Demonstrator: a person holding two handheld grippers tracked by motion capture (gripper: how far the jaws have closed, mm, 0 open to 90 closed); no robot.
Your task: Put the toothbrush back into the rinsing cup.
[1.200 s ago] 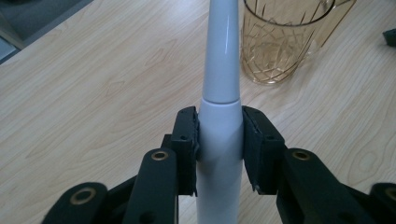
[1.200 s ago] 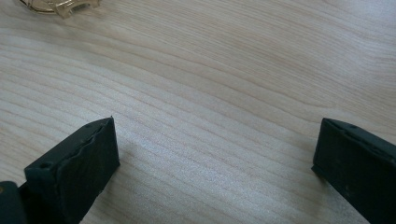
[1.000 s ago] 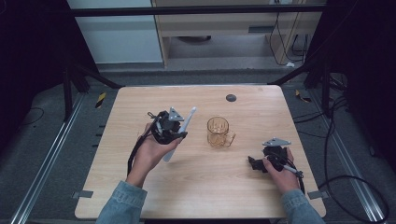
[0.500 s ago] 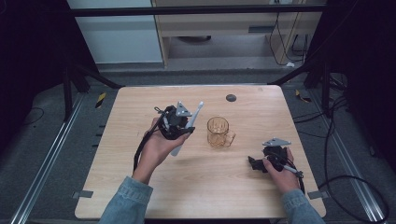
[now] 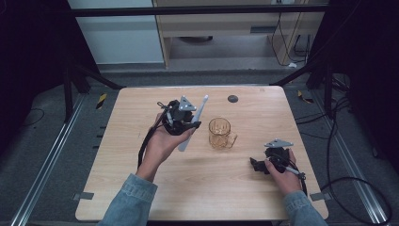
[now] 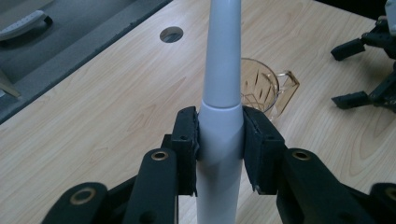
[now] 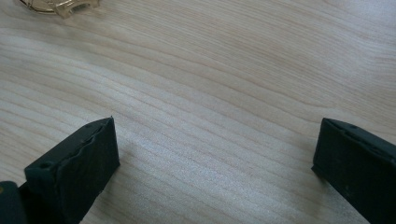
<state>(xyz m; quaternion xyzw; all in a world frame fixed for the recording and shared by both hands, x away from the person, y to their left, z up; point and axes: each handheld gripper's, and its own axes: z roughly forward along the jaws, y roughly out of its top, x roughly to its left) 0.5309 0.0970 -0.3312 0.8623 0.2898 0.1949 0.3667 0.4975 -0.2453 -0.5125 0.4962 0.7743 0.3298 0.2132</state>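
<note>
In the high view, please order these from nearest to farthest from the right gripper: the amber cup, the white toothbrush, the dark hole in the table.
1. amber cup, up-left of the right gripper.
2. white toothbrush, left of the cup.
3. dark hole, near the far edge.

Even overhead light falls on the pale desk (image 5: 202,188) while the surrounding room sinks into near-black; shadows stay soft, the high view slightly grainy, and close-up tongs blur at the frame's lower edge.

Toothbrush (image 6: 219,121) was white/pale grey. Cup (image 5: 219,132) was clear amber with a cut diamond pattern. Worktop (image 5: 141,188) was light wood grain. Both grippers' jaws were black.
</note>
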